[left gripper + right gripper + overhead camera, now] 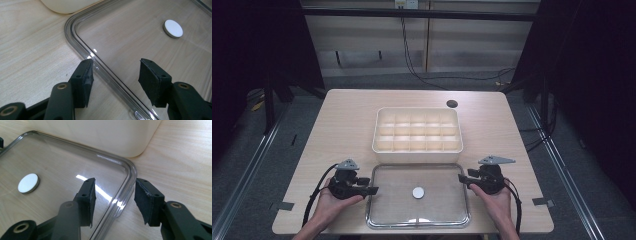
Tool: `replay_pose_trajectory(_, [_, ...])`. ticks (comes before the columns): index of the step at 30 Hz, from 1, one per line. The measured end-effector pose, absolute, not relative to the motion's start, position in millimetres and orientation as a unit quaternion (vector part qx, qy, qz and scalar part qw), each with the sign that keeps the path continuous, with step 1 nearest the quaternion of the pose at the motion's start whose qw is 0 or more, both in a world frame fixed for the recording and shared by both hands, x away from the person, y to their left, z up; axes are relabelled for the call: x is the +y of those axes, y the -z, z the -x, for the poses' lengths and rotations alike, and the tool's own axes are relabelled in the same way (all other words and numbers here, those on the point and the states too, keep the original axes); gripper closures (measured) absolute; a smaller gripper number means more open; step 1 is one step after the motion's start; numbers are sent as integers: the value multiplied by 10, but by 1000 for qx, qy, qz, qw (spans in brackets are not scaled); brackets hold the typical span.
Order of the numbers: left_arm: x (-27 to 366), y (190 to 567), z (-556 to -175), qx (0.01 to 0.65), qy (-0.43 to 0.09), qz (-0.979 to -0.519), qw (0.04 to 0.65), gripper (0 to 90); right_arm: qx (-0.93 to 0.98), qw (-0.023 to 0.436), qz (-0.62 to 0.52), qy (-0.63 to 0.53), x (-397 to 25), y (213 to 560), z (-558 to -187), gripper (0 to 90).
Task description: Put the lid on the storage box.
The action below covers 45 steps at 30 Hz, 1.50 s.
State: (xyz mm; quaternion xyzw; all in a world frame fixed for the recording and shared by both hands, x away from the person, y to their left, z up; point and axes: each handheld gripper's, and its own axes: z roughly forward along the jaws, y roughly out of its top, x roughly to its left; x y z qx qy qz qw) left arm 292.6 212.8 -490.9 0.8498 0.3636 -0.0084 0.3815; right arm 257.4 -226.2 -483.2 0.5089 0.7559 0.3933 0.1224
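We see the left gripper [373, 190] with jaws wide apart, straddling the left rim of the clear lid [384, 212]; one pad sits outside over the table [347, 120], the other over the lid. Whether either pad touches the rim, we cannot tell. The right gripper [461, 178] stands likewise, jaws apart across the lid's right rim near its far corner, nothing clamped.

Count: one clear lid, lying flat near the table's front edge between the two grippers. One small white disc [418, 192] at its middle. One cream box [417, 131] just beyond the lid, divided into three rows of five compartments. One dark round hole [452, 104] in the table past the box.
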Motion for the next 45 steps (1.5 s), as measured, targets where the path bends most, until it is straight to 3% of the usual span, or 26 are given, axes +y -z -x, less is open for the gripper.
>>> replay_pose_trajectory(24, [2085, 4932, -2890, 355, -10, -859, 370, 572, 762, 126, -516, -369, -2156, 5005, -2577, 462])
replay_pose_trajectory(30, [2085, 4929, -2884, 355, -9, -859, 368, 575, 730, 102, -549, -394, -2198, 5024, -2584, 463])
replay_pose_trajectory(38, [2086, 4926, -2877, 355, -9, -860, 367, 575, 658, 26, -602, -451, -2378, 5086, -2570, 554])
replay_pose_trajectory(45, [2090, 4920, -2874, 353, -11, -862, 363, 575, 647, 15, -609, -458, -2396, 5078, -2542, 556])
